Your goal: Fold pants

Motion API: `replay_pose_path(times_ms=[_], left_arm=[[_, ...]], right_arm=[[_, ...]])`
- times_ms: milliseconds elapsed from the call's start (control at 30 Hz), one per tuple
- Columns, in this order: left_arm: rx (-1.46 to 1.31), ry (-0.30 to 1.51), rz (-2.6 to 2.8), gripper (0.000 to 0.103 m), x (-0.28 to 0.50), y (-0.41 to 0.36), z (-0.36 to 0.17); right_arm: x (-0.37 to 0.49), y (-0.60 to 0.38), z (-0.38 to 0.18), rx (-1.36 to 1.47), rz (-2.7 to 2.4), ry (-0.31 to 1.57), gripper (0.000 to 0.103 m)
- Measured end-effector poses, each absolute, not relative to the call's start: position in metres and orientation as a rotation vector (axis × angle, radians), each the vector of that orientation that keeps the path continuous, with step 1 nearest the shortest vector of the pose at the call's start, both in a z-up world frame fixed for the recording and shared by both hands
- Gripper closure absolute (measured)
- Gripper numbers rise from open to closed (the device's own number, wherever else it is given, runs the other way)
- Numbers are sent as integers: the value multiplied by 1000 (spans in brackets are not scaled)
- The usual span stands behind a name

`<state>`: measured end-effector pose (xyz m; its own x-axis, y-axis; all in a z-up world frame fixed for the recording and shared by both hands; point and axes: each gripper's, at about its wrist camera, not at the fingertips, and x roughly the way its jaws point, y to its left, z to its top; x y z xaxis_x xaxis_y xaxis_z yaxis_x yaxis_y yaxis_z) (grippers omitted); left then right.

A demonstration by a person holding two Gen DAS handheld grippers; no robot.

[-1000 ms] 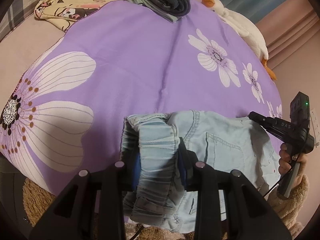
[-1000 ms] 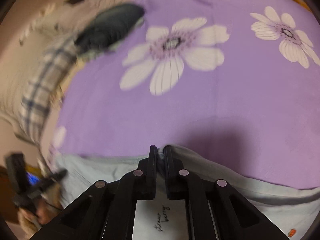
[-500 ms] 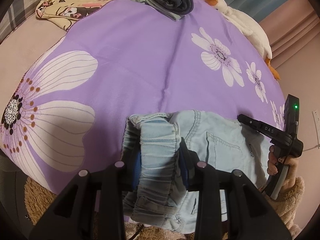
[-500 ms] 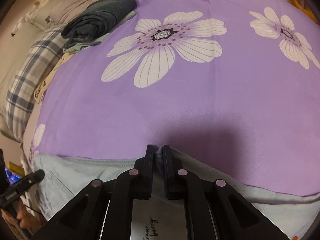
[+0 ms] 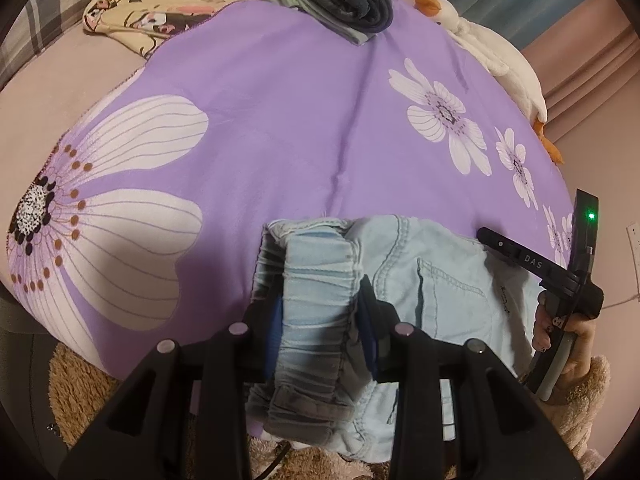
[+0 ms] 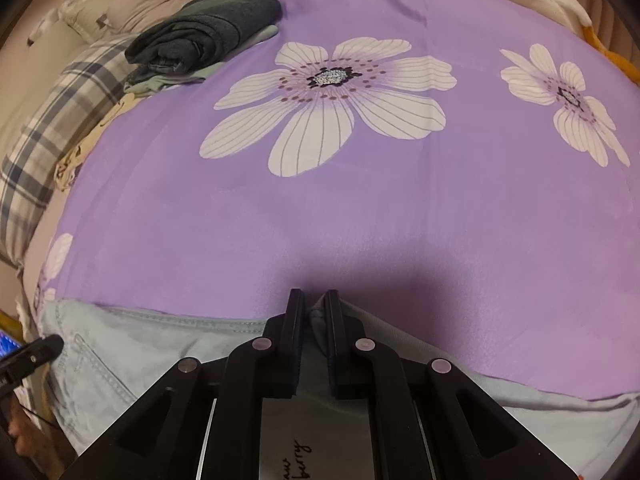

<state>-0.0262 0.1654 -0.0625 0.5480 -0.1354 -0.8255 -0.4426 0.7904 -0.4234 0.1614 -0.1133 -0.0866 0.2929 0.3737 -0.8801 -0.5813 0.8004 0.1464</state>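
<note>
Back pocket (image 5: pixel 452 296) only in left view

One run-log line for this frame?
left gripper: shut on pants waistband | right gripper: shut on pants | pants at near edge of purple sheet

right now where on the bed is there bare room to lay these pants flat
The purple sheet between the light denim pants at the near edge and the dark folded clothes is bare. The far-left corner is crowded: those clothes, cartoon-print fabric, plaid pillow.
</note>
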Motion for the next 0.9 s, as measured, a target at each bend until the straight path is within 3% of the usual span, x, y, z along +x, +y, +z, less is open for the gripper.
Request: replay_pose_path(times_ms=[233,433,500,533,567,667,900], left_arm=[[-643,987,228,67,-23,164,-63],[-655,984,300,58,-33,161,-45],[-637,940,316,58,-39,158,-28],[-635,924,316,56,-41,157,-23],[-635,898,309,49,-44,154,-12],[-625,836,265,37,-45,141,16],[-579,814,79,37,-9,85,40]], right_arm=[[161,-112,-88,-230,630,1082,97],[167,-122,-86,-127,636,1090,96],[169,-129,-80,-83,629,1090,79],[169,-135,-75,-68,614,1075,57],[168,-140,-69,-54,599,1051,45],[164,-163,-46,-11,548,975,44],[146,-255,0,116,425,866,44]])
